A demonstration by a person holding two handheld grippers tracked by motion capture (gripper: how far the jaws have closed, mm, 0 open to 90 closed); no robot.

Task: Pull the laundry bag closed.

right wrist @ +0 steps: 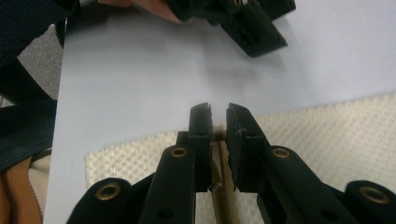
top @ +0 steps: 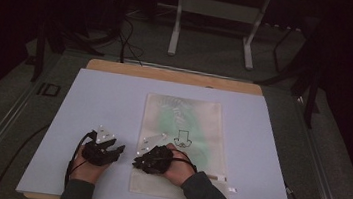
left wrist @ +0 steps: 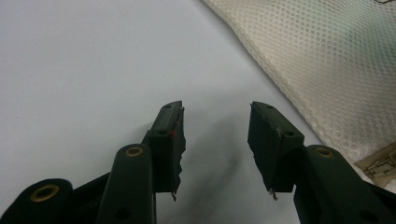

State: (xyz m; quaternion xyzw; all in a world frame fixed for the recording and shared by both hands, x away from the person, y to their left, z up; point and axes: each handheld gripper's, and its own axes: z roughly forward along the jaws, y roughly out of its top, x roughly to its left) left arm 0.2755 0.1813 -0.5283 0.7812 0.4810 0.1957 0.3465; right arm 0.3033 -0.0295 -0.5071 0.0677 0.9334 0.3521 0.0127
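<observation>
Mesh bag (top: 182,145) flat on the mat (top: 109,102), long axis running twelve to six; zipper pull (right wrist: 218,154) at its near left edge, pinched in the right gripper (right wrist: 218,116), jaws narrow. Left gripper (top: 108,147) at nine o'clock of the bag, just beside it, jaws wide and empty; right hand nearer.

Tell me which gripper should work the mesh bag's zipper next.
Right. The right gripper is already over the mesh bag, its jaws nearly shut around the tan zipper pull. The left gripper stands open over bare table, beside the bag's edge.
</observation>
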